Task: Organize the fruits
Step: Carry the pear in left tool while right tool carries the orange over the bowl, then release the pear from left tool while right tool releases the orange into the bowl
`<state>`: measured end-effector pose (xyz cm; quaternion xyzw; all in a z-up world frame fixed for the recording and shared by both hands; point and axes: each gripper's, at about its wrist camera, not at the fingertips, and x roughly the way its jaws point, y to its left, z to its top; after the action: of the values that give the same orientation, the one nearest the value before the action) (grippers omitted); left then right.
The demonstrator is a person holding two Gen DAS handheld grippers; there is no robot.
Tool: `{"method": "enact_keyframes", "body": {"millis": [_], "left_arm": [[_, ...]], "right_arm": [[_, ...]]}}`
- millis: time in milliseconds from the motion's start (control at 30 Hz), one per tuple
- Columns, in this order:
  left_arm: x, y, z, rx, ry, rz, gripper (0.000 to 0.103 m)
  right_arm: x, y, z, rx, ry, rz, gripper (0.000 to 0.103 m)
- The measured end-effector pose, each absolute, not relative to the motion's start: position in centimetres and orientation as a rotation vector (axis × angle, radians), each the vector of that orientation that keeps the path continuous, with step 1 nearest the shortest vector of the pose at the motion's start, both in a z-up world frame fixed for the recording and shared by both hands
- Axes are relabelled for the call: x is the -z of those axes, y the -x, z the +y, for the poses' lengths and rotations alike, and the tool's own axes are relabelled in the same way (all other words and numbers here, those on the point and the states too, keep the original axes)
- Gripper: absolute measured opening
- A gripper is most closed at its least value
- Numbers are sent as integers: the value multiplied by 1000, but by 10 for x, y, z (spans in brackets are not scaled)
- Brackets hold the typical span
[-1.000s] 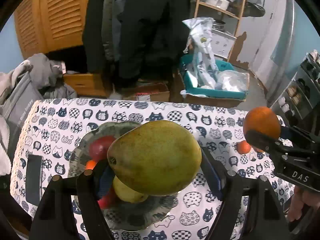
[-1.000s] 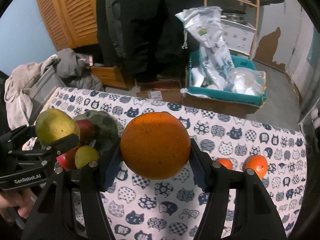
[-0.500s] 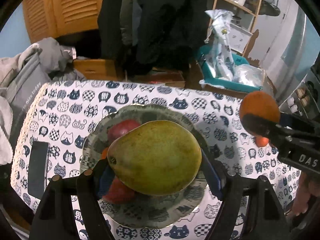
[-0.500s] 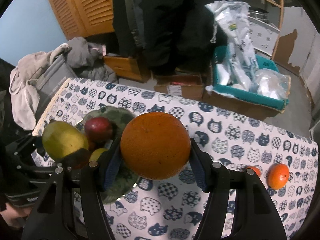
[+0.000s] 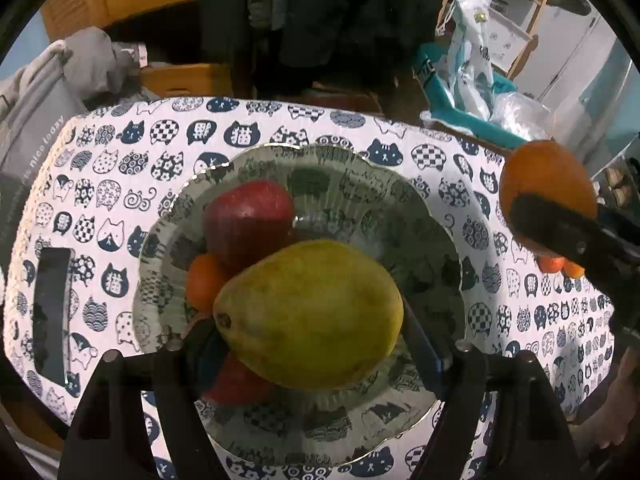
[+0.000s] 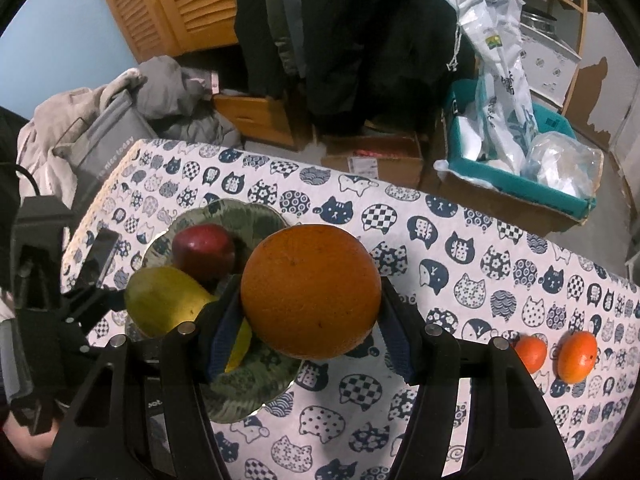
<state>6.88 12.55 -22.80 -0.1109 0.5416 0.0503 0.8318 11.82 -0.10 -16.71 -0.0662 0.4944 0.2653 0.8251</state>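
Observation:
My left gripper (image 5: pixel 310 344) is shut on a yellow-green mango (image 5: pixel 310 312) and holds it above the green glass plate (image 5: pixel 400 188). On the plate lie a red apple (image 5: pixel 248 220), a small orange (image 5: pixel 202 282) and another red fruit (image 5: pixel 236 380), partly hidden by the mango. My right gripper (image 6: pixel 310 320) is shut on a big orange (image 6: pixel 310 292), held above the plate's right edge (image 6: pixel 256 384). The mango also shows in the right wrist view (image 6: pixel 164 306), as does the apple (image 6: pixel 202 250). Two small tangerines (image 6: pixel 576 356) lie on the table at right.
The table has a cat-pattern cloth (image 6: pixel 440 232). A dark phone (image 5: pixel 52 308) lies on the cloth left of the plate. Past the far edge stand cardboard boxes (image 6: pixel 372 156), a teal box with bags (image 6: pixel 516 148) and piled clothes (image 6: pixel 80 120).
Both grippers have moved forward and down over the table with their fruits. The plate now lies right under the mango, and the orange has come closer to the plate.

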Motion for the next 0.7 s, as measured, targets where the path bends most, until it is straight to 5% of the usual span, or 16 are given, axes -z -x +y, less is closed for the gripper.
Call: {"method": "enact_keyframes", "body": {"millis": [700], "left_arm": [[219,-44,152,-164,227,1145,89]], "right_arm": [[199,-114,28,-606,191,1144,64]]}}
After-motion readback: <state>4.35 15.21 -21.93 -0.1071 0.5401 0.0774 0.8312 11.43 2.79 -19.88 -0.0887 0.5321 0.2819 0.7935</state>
